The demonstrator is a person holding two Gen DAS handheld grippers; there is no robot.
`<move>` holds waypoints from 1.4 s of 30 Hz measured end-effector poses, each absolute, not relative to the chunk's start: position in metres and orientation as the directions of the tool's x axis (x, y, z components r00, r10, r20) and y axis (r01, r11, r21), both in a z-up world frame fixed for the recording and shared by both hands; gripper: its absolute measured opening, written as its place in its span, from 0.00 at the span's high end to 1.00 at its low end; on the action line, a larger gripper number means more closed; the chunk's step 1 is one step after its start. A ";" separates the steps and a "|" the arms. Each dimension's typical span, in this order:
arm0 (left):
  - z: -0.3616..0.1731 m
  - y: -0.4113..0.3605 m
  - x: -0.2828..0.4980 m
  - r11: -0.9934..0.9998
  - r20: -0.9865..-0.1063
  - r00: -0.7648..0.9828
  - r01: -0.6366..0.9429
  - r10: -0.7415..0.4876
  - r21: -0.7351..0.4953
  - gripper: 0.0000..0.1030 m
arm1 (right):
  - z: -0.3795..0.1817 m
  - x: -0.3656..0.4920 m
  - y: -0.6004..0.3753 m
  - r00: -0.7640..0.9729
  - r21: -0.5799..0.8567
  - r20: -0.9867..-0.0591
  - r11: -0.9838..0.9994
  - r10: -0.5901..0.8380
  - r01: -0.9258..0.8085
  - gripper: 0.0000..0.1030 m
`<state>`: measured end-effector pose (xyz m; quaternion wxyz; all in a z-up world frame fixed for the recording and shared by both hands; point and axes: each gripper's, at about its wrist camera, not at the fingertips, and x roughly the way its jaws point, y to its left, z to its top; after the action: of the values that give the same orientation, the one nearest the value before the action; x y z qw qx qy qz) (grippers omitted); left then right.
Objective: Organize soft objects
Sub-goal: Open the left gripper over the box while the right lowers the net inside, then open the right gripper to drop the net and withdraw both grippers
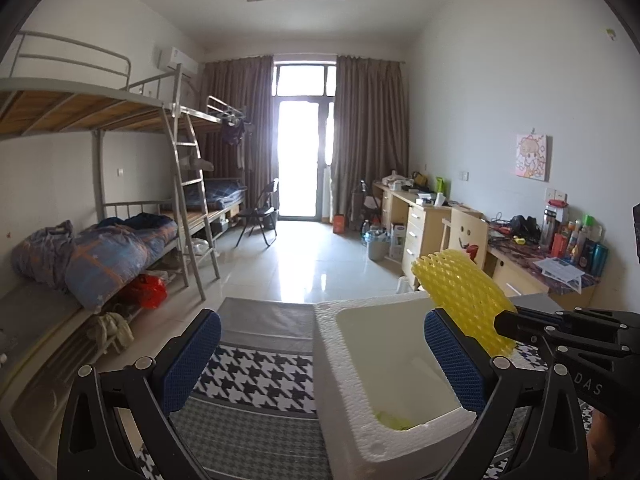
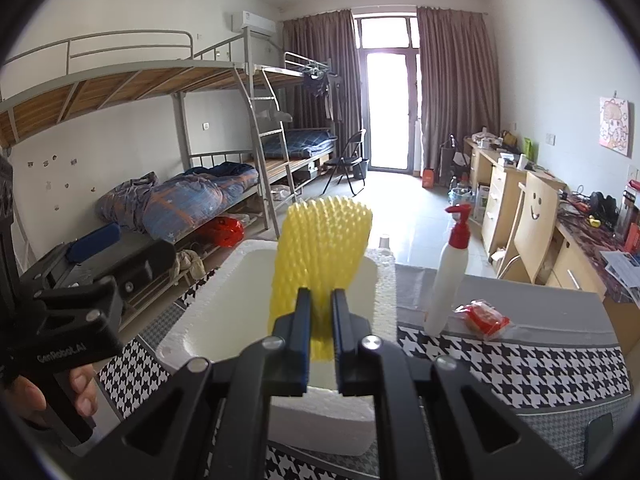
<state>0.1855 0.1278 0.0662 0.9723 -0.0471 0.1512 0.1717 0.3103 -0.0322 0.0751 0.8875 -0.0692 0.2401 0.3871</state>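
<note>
Indoors, houndstooth cloth (image 2: 520, 364); right gripper (image 2: 320, 316) fingers pinch yellow foam net (image 2: 320, 248), left gripper (image 1: 320, 344) fingers wide.

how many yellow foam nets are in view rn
2. One yellow foam net is pinched in the right gripper above the white foam box. A second yellowish piece lies at the box's bottom, partly hidden, so more may be there.
</note>
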 end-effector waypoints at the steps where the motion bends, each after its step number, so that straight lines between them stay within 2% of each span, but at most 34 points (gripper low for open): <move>1: 0.066 0.130 0.183 0.934 -0.310 0.893 -0.356 0.327 -0.039 0.01 | 0.075 0.311 -0.031 0.582 0.063 -0.483 0.688 0.655 -0.723 0.88; 25: 0.065 0.154 0.152 0.902 -0.299 0.868 -0.429 0.396 -0.054 0.01 | 0.061 0.321 0.006 0.513 0.085 -0.566 0.665 0.645 -0.742 0.88; 27: 0.066 0.156 0.151 0.902 -0.297 0.870 -0.428 0.395 -0.054 0.01 | 0.058 0.324 0.007 0.504 0.097 -0.578 0.667 0.642 -0.739 0.81; 29: 0.066 0.157 0.150 0.903 -0.297 0.870 -0.427 0.393 -0.054 0.01 | 0.058 0.326 0.007 0.507 0.108 -0.577 0.675 0.641 -0.730 0.56; 31: 0.066 0.156 0.150 0.902 -0.297 0.870 -0.428 0.394 -0.055 0.01 | 0.058 0.326 0.006 0.514 0.111 -0.568 0.679 0.643 -0.726 0.40; 42: 0.069 0.149 0.147 0.911 -0.297 0.878 -0.409 0.376 -0.054 0.01 | 0.067 0.313 -0.002 0.534 0.088 -0.533 0.670 0.657 -0.737 0.36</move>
<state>0.1473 0.1493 0.0691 0.9672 -0.0574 0.1414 0.2029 0.3128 -0.0019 0.0672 0.8726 -0.0736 0.2715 0.3994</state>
